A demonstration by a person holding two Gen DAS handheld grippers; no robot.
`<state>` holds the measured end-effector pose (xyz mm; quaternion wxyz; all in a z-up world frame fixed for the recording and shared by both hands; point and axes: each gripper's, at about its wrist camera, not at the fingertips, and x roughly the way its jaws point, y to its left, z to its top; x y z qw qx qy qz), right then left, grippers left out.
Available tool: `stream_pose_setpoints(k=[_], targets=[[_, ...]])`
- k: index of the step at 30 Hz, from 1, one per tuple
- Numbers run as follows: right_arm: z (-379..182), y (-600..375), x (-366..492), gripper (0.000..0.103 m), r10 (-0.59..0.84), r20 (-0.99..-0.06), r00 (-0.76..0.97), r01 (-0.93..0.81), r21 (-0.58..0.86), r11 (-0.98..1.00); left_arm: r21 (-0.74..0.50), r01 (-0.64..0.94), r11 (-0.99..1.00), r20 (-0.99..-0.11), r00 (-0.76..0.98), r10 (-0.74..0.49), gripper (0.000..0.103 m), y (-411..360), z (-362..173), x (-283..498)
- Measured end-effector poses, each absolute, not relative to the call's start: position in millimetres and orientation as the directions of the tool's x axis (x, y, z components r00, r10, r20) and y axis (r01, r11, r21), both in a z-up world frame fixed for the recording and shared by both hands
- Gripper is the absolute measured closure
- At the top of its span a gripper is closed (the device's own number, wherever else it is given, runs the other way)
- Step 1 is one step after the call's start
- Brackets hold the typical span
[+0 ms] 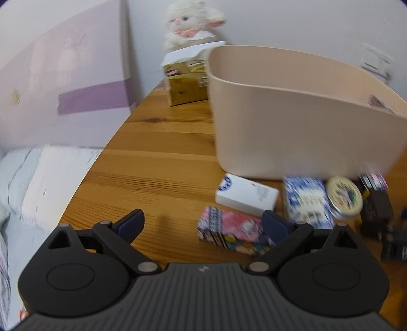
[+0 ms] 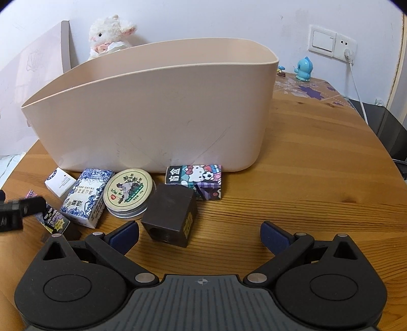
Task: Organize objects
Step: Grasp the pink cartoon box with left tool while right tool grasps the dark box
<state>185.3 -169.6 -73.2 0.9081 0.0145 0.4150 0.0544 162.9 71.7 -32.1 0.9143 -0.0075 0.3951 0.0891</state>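
In the left wrist view, the left gripper (image 1: 203, 224) hovered low over the wooden tabletop (image 1: 157, 163) with its jaws spread wide and holding nothing. A pink patterned box (image 1: 229, 226) lay just ahead, partly behind the right finger. Beyond it sat a white box (image 1: 246, 194), a blue-and-white box (image 1: 306, 201) and a round tin (image 1: 344, 196), all close to the near wall of the beige bin (image 1: 292, 127). A gold box (image 1: 187, 84) and a plush lamb (image 1: 190, 23) stood farther back beside the bin.

In the right wrist view, the right gripper (image 2: 199, 235) also had its jaws wide apart and empty, above the tabletop. A dark brown cube box (image 2: 169, 216) lay just ahead, near the left finger. Behind it, a Hello Kitty box (image 2: 197, 180) touched the bin's front wall, with the tin and the blue-and-white box to its left. A blue figurine (image 2: 304, 68) stood far back near a wall socket (image 2: 332, 42).
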Motion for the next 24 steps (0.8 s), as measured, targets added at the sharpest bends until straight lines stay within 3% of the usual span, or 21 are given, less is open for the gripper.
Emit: stream_pose_setpoints(k=[8, 16, 19, 21, 23, 24], targets=[[-75, -169, 186, 0.0, 0.096, -0.747, 0.657, -0.085, 0.054, 0.995, 0.028, -0.139, 0.99, -0.793, 0.6, 0.107, 0.004, 67, -49, 173], [-78, -169, 189, 0.0, 0.083, -0.731, 0.678, -0.071, 0.048, 0.996, 0.072, -0.22, 0.973, -0.738, 0.644, 0.201, 0.005, 69, -40, 136], [-81, -165, 189, 0.0, 0.067, -0.718, 0.693, -0.073, 0.023, 0.997, 0.019, -0.229, 0.973, -0.771, 0.617, 0.16, 0.005, 74, -38, 127], [-81, -163, 189, 0.001, 0.059, -0.717, 0.694, -0.076, 0.008, 0.997, -0.035, -0.237, 0.971, -0.804, 0.583, 0.114, 0.013, 80, -42, 125], [-80, -161, 188, 0.006, 0.058, -0.711, 0.7, -0.084, -0.001, 0.996, -0.007, -0.236, 0.972, -0.794, 0.592, 0.138, 0.019, 79, -43, 123], [-79, -161, 187, 0.013, 0.058, -0.705, 0.707, -0.084, -0.003, 0.996, 0.003, -0.231, 0.973, -0.791, 0.595, 0.143, 0.023, 74, -43, 122]])
